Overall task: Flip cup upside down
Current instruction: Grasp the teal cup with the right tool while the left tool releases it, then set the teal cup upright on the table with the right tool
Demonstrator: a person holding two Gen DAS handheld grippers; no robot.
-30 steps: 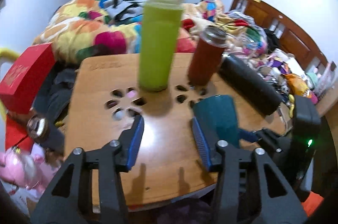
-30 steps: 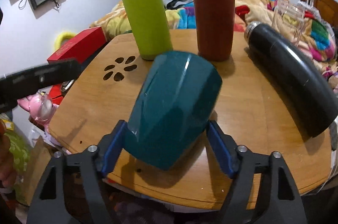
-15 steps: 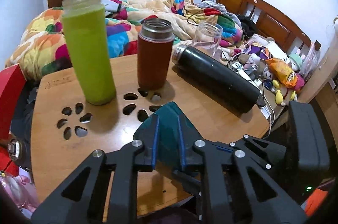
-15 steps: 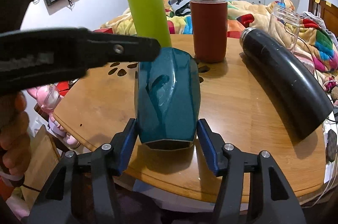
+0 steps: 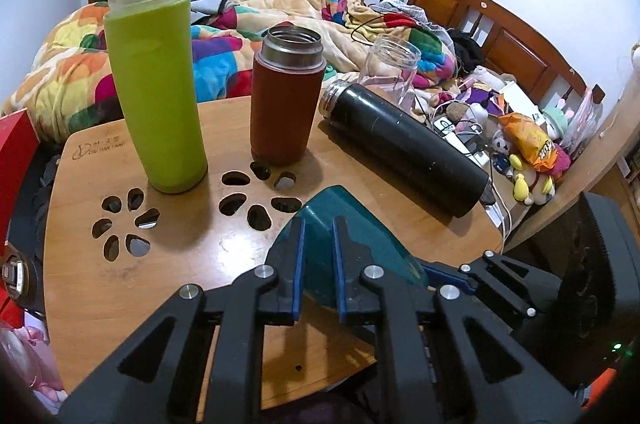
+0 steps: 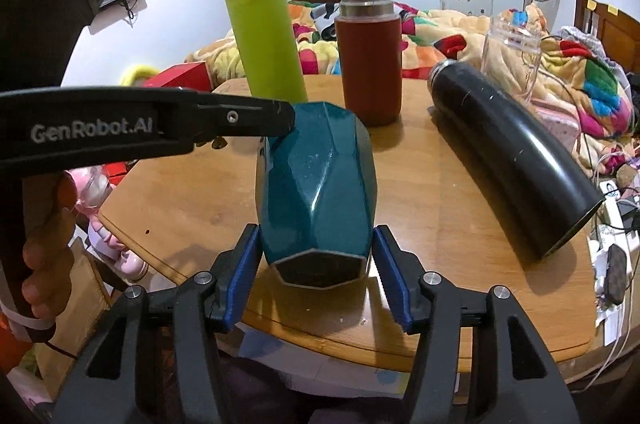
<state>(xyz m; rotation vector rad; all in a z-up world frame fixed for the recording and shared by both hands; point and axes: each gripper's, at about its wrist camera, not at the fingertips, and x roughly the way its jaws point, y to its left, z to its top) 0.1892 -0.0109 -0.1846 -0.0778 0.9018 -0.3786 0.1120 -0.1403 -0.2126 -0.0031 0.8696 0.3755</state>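
Observation:
A teal faceted cup (image 6: 320, 184) is held tilted above the wooden table (image 6: 420, 184), its hexagonal base toward the right wrist camera. My right gripper (image 6: 316, 276) is shut on the cup near that base. My left gripper (image 5: 318, 264) is shut on the cup's far end (image 5: 360, 236), its arm (image 6: 140, 136) reaching in from the left in the right wrist view. The cup's mouth is hidden.
A tall green bottle (image 5: 156, 84) and a brown-red flask (image 5: 284, 96) stand at the back of the table. A black flask (image 5: 404, 148) lies on its side at the right, a clear jar (image 5: 390, 68) behind it. Flower-shaped holes (image 5: 124, 220) pierce the tabletop.
The left gripper moved in from open beside the cup and closed on its far end. The cup swung from a slant to pointing straight away from the right gripper.

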